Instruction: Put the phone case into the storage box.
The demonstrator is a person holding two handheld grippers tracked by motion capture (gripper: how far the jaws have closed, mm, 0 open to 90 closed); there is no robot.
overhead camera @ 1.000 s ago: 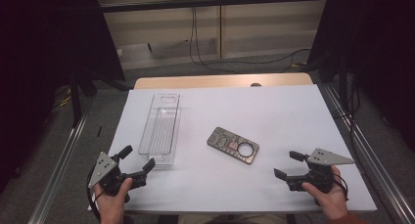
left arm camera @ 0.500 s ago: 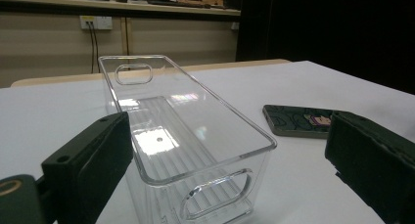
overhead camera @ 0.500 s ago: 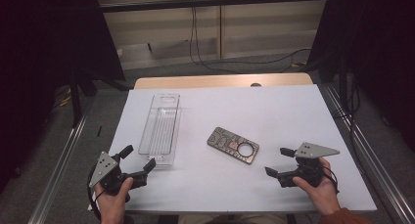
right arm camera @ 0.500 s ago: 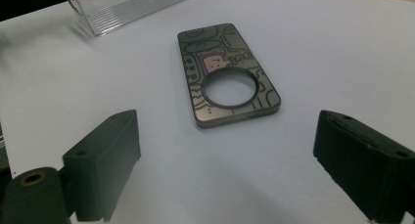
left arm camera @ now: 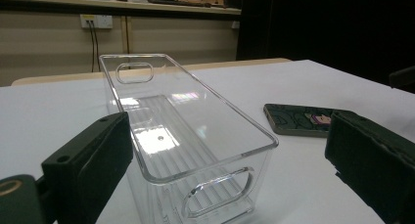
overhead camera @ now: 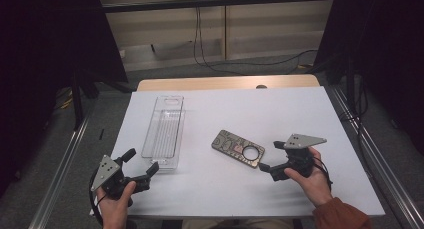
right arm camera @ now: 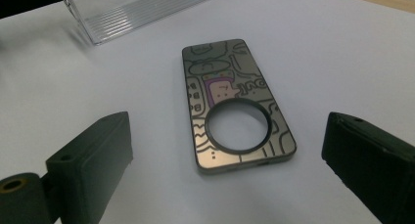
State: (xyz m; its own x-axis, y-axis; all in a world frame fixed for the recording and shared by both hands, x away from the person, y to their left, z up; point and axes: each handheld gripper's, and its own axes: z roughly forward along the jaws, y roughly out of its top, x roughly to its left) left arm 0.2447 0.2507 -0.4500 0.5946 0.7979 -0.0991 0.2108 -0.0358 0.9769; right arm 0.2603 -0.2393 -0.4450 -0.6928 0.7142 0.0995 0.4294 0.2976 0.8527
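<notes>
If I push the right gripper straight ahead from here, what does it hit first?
Most likely the phone case: it lies flat on the white table directly ahead of the open right gripper, its near end centred between the fingers. The exact gap is unclear.

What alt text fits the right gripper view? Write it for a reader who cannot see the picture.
A phone case with cartoon doodles and a large round ring opening lies flat on the white table, right ahead of the right gripper, whose two black jaws stand wide open on either side of it. The end of a clear plastic bin shows at the top left.
</notes>
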